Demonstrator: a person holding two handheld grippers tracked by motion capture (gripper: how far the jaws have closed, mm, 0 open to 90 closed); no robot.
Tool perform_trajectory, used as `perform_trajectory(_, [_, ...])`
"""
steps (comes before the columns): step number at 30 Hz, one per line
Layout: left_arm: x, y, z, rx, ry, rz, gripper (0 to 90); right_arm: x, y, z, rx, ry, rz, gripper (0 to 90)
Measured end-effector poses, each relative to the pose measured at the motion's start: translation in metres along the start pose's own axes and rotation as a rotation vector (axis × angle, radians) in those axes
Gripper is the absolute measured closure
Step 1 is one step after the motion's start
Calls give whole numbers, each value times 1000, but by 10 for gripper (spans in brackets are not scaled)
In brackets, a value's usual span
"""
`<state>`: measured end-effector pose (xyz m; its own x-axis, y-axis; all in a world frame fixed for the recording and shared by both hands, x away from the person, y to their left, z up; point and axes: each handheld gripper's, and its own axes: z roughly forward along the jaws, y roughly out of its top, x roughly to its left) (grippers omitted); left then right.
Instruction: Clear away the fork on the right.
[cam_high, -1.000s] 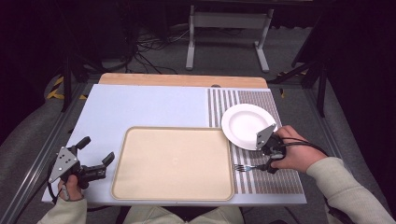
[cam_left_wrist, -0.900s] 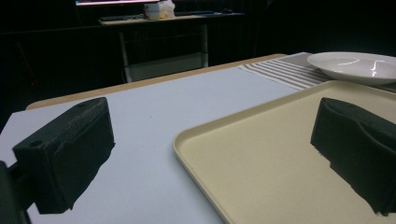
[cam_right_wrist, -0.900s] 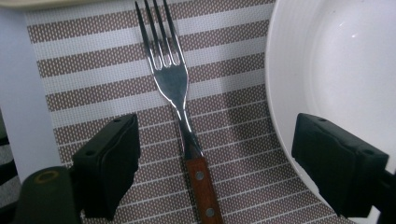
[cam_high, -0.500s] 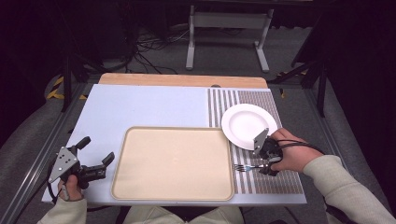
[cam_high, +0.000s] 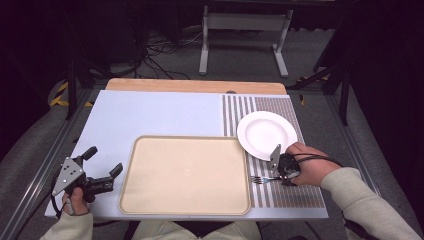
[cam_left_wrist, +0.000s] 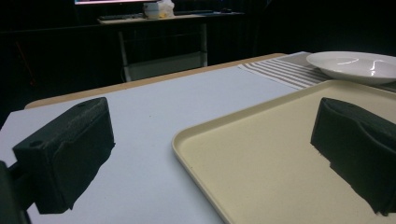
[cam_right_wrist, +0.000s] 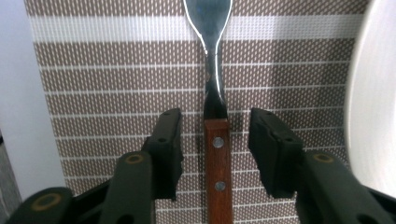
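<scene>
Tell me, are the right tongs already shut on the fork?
No, the right tongs stand open, with a gap showing between each jaw and the wooden handle of the fork lying on the striped mat.

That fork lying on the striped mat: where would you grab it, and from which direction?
Probably by the wooden handle, coming straight down from above. The fork lies flat on the striped mat, so only its two long sides are free. The right gripper already has its open jaws straddling the handle just below the metal neck.

Fork (cam_high: 262, 179) lies on the placemat (cam_high: 300, 192), between tray (cam_high: 185, 175) and plate (cam_high: 266, 134).
</scene>
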<state>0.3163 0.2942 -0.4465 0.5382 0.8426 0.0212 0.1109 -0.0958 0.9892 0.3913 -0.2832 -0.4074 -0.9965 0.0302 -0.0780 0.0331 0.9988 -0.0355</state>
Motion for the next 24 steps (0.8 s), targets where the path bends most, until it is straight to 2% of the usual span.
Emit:
perform_trajectory(3, [0,0,0,0,-1,0,0,-2,1,2,20,12,-27,662])
perform_trajectory(8, [0,0,0,1,-2,-1,0,-3,2,5,38,20,-47,763])
perform_trajectory(15, [0,0,0,2,-2,-2,0,-4,4,6,53,20,-57,773])
perform_trajectory(24, [0,0,0,2,-2,-4,0,-3,4,5,54,26,-37,777])
